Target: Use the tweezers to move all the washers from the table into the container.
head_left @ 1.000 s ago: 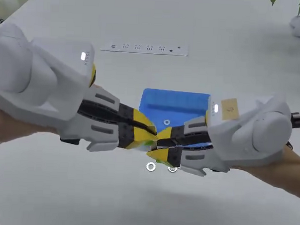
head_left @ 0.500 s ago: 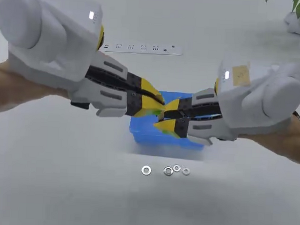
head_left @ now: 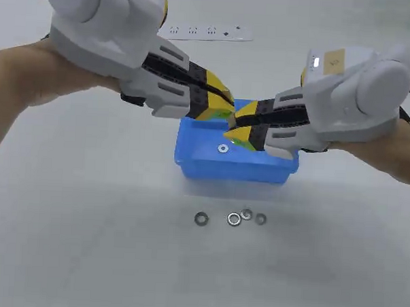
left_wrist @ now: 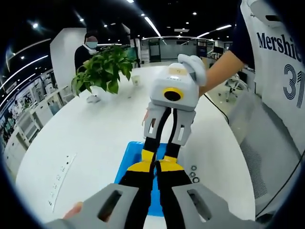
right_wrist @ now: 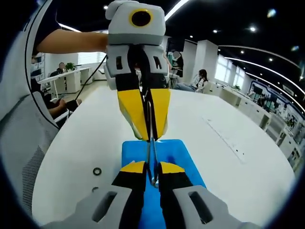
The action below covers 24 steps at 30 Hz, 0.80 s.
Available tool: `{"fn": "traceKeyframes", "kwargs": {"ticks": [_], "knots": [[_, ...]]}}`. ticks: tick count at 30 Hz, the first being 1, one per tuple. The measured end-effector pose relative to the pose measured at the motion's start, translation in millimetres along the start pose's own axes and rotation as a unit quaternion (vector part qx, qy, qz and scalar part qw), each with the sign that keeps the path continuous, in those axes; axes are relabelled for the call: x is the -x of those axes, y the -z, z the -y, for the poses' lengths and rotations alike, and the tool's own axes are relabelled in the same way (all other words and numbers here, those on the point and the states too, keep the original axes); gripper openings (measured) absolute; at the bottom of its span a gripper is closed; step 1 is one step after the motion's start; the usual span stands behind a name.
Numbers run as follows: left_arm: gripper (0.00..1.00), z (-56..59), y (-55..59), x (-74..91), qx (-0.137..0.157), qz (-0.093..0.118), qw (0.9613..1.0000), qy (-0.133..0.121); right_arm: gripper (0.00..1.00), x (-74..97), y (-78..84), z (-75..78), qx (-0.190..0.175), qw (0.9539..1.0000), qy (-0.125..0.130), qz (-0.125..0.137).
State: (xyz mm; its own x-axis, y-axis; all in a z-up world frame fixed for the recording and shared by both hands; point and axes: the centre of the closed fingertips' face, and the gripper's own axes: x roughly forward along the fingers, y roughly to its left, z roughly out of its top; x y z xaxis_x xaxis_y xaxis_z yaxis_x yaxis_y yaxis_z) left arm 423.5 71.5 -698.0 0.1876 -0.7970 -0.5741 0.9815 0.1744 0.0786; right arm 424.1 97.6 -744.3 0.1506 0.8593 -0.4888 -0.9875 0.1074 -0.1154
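You've lifted both grippers off the surface (head_left: 85, 243), and they now meet over the container (head_left: 191, 163). The left gripper (head_left: 226, 112) and right gripper (head_left: 237, 130) each pinch the tweezers (right_wrist: 151, 143). One washer (head_left: 223, 149) lies inside, as before. Four washers (head_left: 233, 219) still sit in front, so no new drop seems made.

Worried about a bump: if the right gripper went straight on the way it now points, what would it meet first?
Most likely the left gripper, which looks tip to tip with it just ahead, above the blue box. Thin tweezers run between the two.
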Motion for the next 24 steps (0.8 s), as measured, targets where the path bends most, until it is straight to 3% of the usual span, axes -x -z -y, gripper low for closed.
{"fn": "traceKeyframes", "kwargs": {"ticks": [10, 17, 24], "knots": [[0.06, -5.7, 19.7, -11.2, 0.022, -0.009, 0.9997, 0.009, 0.11, -14.9, 18.5, 1.8, -0.028, 0.9994, -0.012, -0.014], [0.07, 1.6, 19.3, -13.2, 0.027, -0.013, 0.9994, 0.016, 0.11, -16.0, 23.6, -1.6, -0.03, 0.9991, -0.017, -0.023], [0.06, 3.8, 18.0, -12.7, 0.013, -0.02, 0.9995, 0.018, 0.11, -14.9, 21.1, -5.1, -0.027, 0.999, -0.018, -0.029]]}}
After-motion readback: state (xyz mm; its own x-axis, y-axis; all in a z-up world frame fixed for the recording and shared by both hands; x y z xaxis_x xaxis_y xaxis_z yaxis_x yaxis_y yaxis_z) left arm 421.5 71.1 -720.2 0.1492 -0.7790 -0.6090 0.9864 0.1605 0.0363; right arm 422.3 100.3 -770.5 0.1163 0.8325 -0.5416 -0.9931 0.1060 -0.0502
